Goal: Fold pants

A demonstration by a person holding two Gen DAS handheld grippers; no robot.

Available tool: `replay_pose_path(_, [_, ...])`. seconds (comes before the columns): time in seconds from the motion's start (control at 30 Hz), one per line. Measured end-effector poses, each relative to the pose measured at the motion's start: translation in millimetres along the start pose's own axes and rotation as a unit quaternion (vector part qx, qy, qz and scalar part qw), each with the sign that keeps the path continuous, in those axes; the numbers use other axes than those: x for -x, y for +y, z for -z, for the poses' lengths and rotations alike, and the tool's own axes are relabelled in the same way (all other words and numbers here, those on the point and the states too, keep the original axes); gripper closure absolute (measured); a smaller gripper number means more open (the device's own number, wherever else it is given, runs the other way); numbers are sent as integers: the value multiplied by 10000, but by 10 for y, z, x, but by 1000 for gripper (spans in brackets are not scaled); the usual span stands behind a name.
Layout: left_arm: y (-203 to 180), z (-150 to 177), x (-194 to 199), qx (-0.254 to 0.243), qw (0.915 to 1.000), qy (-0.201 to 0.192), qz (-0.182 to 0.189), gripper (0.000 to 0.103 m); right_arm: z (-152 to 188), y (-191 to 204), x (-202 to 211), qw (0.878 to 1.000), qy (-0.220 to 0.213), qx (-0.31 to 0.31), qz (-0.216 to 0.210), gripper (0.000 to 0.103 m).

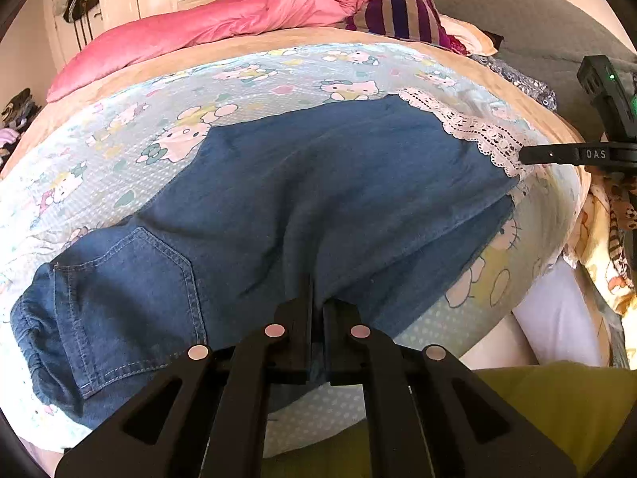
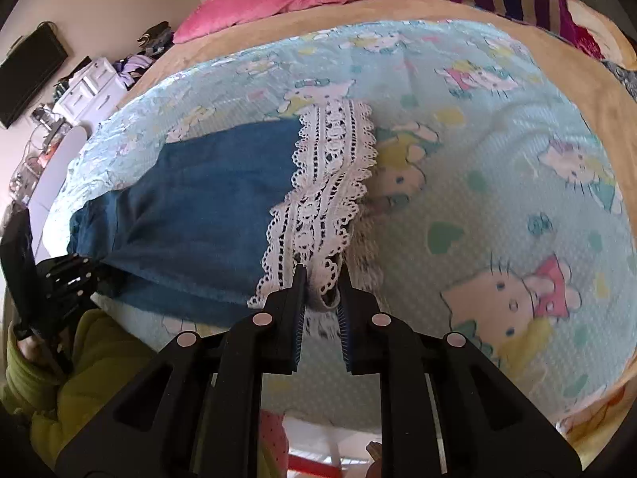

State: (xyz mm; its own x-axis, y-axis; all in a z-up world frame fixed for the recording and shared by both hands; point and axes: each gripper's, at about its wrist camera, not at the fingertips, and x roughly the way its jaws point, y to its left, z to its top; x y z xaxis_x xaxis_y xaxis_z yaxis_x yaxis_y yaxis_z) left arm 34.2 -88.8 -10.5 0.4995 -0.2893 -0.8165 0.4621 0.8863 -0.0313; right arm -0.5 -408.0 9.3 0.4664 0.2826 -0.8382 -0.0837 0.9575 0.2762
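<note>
**Denim pants pinched at both ends on the cartoon sheet**

The blue denim pants are lying flattened across the pale cartoon-print sheet on the bed, back pocket facing up, white lace hem at the leg end. The left gripper is angling down, jaws clamped together on the denim's near edge. The right gripper is angling down too, jaws nipping the lace hem.

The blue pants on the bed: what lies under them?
Under the blue pants lies a light blue cartoon-cat sheet, visible all around them. The part directly beneath is covered, so anything else there cannot be seen.
</note>
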Motion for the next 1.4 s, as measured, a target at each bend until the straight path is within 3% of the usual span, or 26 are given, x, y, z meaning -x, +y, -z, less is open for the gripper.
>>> replay_pose_path(0.47, [-125,144,-150,-320,9984,456,-38,98,133,-129,-144,9993,359,-115,23,93])
replay_pose_path(0.53, [-130,155,-114,-341,9985,428,-6,97,86,-81,24,9996,96,39,248,84])
replay_pose_path(0.6, [-127,179,-55,-344,9986,383,114,88,33,10,206,9978,-348,260,491,82])
replay_pose_path(0.63, [-127,185,-30,-356,9986,362,152,78,18,73,259,9968,-508,368,493,78])
replay_pose_path(0.7, [-150,196,13,-391,9985,339,170,68,2,310,275,9942,-688,769,313,77])
replay_pose_path(0.8, [-161,211,91,-402,9988,259,127,68,52,751,76,9853,-584,1607,7,77])
replay_pose_path(0.9, [-150,224,143,-419,9990,176,33,58,148,1112,-113,9727,-329,2268,-357,73])
replay_pose_path(1.03, [-116,210,77,-323,9993,204,-63,59,406,1541,-228,9366,-304,3480,-270,53])
replay_pose_path(1.07, [-119,203,64,-347,9992,201,-88,60,442,1594,-242,9299,-325,3652,-275,53])
replay_pose_path(1.13, [-135,190,44,-364,9991,170,-103,80,462,1686,-332,9244,-275,3799,-186,52])
replay_pose_path(1.2, [-126,181,30,-348,9992,165,-131,88,443,1717,-446,9231,-217,3839,-44,52])
replay_pose_path(1.27, [-106,186,41,-318,9993,161,-80,94,424,1724,-572,9186,-155,3949,82,56])
replay_pose_path(1.33, [-94,194,75,-323,9994,152,-14,97,413,1693,-603,9180,-70,3964,68,101])
replay_pose_path(1.4, [-96,211,128,-370,9992,128,25,97,414,1691,-547,9170,-4,3987,-135,101])
